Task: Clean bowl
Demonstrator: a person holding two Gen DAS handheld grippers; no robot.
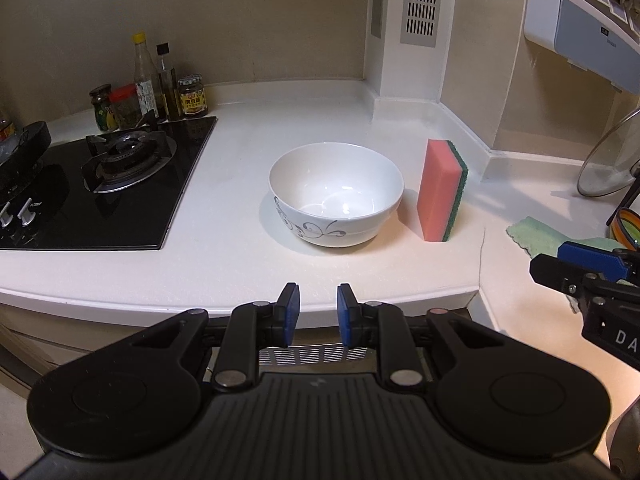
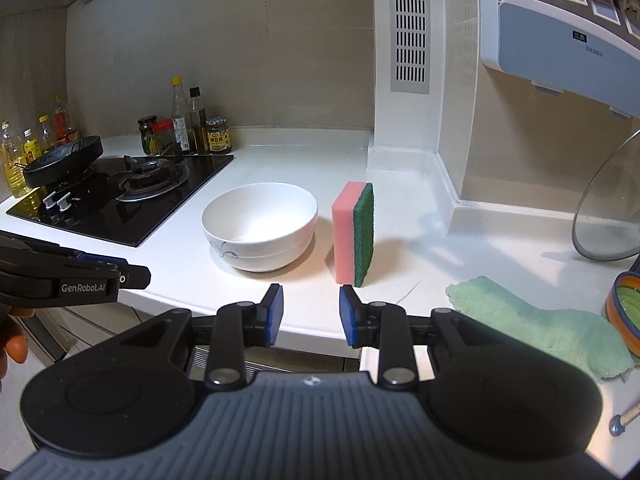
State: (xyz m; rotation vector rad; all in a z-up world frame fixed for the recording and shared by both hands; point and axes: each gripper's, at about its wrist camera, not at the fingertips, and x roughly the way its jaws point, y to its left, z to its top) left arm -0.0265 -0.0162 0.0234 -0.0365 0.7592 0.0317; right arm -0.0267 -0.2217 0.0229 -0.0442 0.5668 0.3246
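A white bowl (image 1: 336, 192) with a grey floral pattern stands upright and empty on the white counter (image 1: 240, 264); it also shows in the right wrist view (image 2: 260, 228). A pink sponge (image 1: 440, 190) with a green scouring side stands on its edge just right of the bowl, also in the right wrist view (image 2: 354, 232). My left gripper (image 1: 318, 308) is open and empty, at the counter's front edge, short of the bowl. My right gripper (image 2: 311, 312) is open and empty, at the front edge, in front of the sponge.
A black gas hob (image 1: 100, 184) with a pan lies to the left, with sauce bottles and jars (image 1: 160, 88) behind it. A green cloth (image 2: 540, 328), a striped bowl (image 2: 624, 312) and a glass lid (image 2: 608, 208) are at the right. A white column (image 1: 408, 40) stands behind.
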